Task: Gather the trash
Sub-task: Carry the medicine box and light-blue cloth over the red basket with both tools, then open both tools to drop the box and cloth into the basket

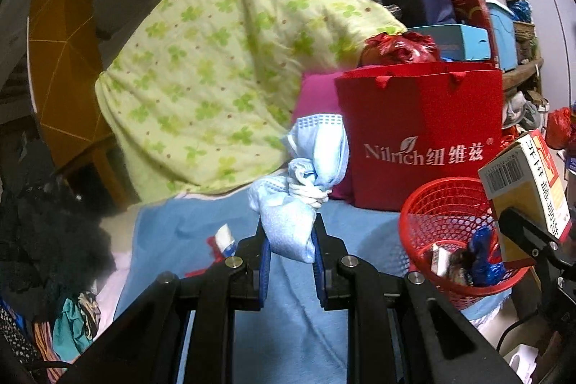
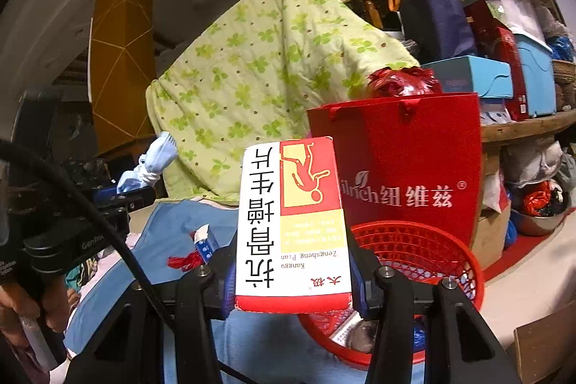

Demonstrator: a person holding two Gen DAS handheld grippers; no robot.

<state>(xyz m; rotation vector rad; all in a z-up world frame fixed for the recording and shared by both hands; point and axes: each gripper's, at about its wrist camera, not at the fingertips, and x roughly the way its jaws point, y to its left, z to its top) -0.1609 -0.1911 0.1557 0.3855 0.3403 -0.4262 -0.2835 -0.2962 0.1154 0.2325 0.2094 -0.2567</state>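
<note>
Red basket (image 2: 464, 261) rim – box (image 2: 293, 222) just beside

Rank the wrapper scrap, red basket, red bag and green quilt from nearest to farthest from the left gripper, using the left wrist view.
1. Wrapper scrap: on the blue cloth, just left of the left gripper, whose jaws clamp the mask.
2. Red basket: to the right, on the cloth.
3. Red bag: standing behind the basket.
4. Green quilt: draped at the back left.

Dimly lit indoors, colours oversaturated; heavily bowed by fisheye, black at corners, soft and smeared toward edges.
</note>
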